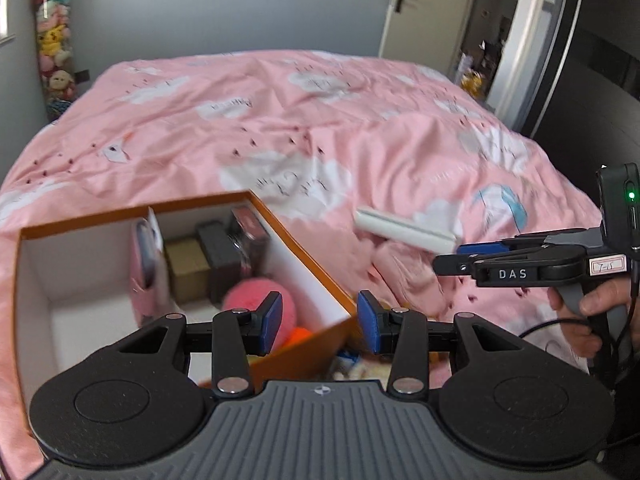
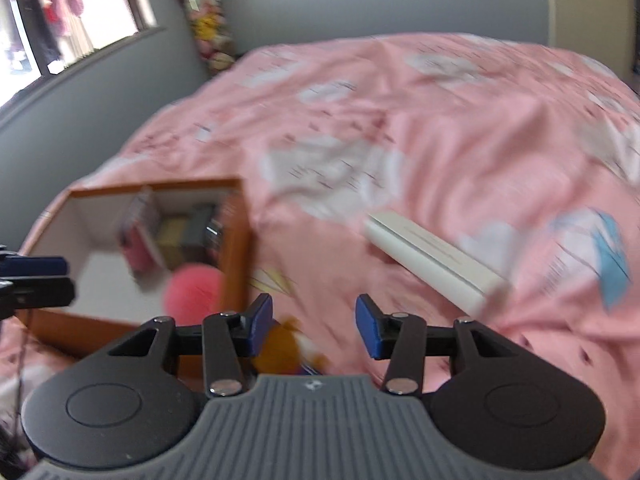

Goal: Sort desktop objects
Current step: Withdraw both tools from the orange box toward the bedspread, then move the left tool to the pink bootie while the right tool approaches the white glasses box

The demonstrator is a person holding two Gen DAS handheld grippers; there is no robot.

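The orange box [image 1: 308,354] sits on the bed [image 1: 280,120], already holding a pink ball [image 1: 248,296] and several small boxes. Right of the orange box and just beyond its far corner lies a long white case [image 2: 432,260], flat on the pink cover. Its long axis runs slantwise, from its far end nearest the orange box down to the near right. The right tool [image 2: 314,330] is nearer to it, with the white case ahead and a little right of its empty, parted jaws. The left tool [image 1: 320,322] hangs over the orange box's near right corner, jaws apart, gripping nothing. A reach by the right hand [image 1: 580,312] looks likeliest, crossing the case's narrow width.
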